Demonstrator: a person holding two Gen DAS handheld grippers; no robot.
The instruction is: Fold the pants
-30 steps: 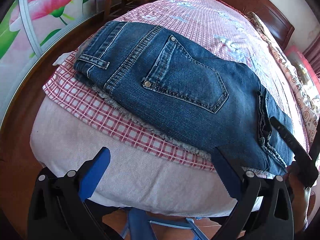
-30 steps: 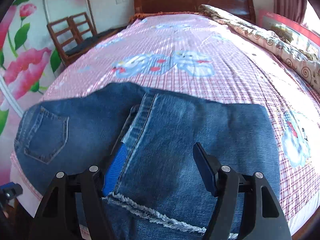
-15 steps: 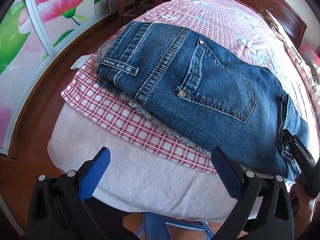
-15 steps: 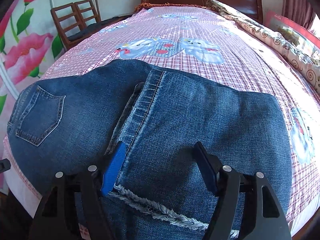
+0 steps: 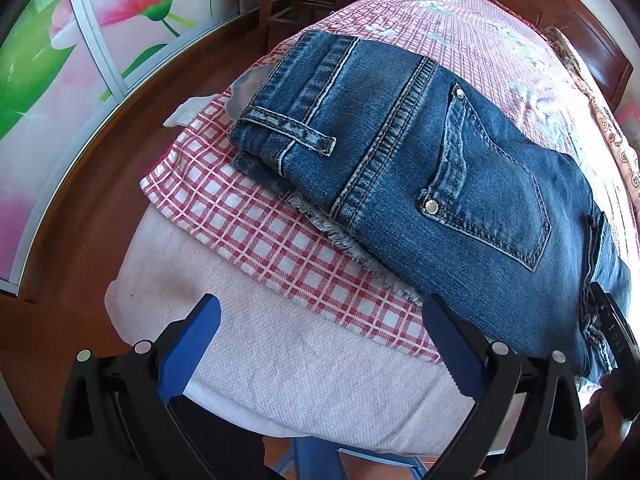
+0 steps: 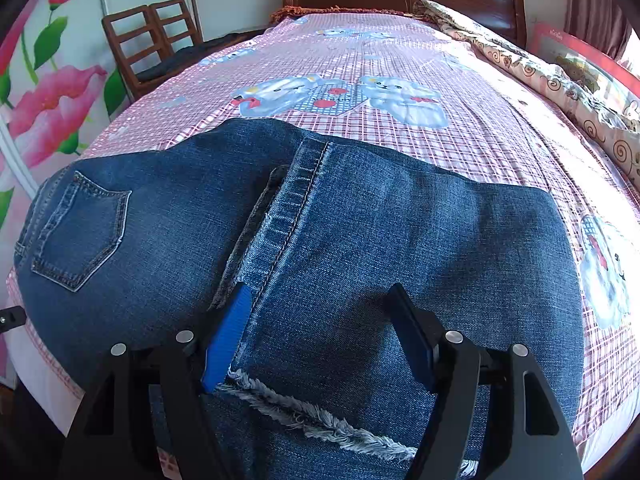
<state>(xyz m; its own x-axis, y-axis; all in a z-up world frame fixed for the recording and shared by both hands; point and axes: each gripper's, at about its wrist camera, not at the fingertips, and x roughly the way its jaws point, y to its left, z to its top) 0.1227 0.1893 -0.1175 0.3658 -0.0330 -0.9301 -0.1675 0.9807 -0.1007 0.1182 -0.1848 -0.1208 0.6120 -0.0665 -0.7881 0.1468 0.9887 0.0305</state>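
Your jeans (image 6: 360,248) lie folded at the foot corner of the bed (image 6: 360,64), on its pink checked sheet (image 5: 256,236). The back pocket (image 5: 492,184) faces up, and the frayed hem (image 6: 320,420) of the folded-over leg lies on top, nearest you. The bundle looks like a thick, flat packet, so I judge you are between folds: one lengthwise and one crosswise fold seem done, and a last tightening or a second crosswise fold remains.

Your right claw (image 6: 316,340) sits low over the top layer, its left finger (image 6: 224,344) tucked along the leg's edge beside the seam, spread wide with denim between the fingers but not pinched. Your left claw (image 5: 320,344) hangs off the bed's corner, spread wide and holding nothing, clear of the cloth.

The next move likely calls for closing the right claw on the hem layers and bringing the left one in to the waistband (image 5: 288,128), so both ends lift together.

Against the frames half a second and a second ago, the left camera has swung nearer the waistband corner, and the right view has crept slightly lower over the denim.
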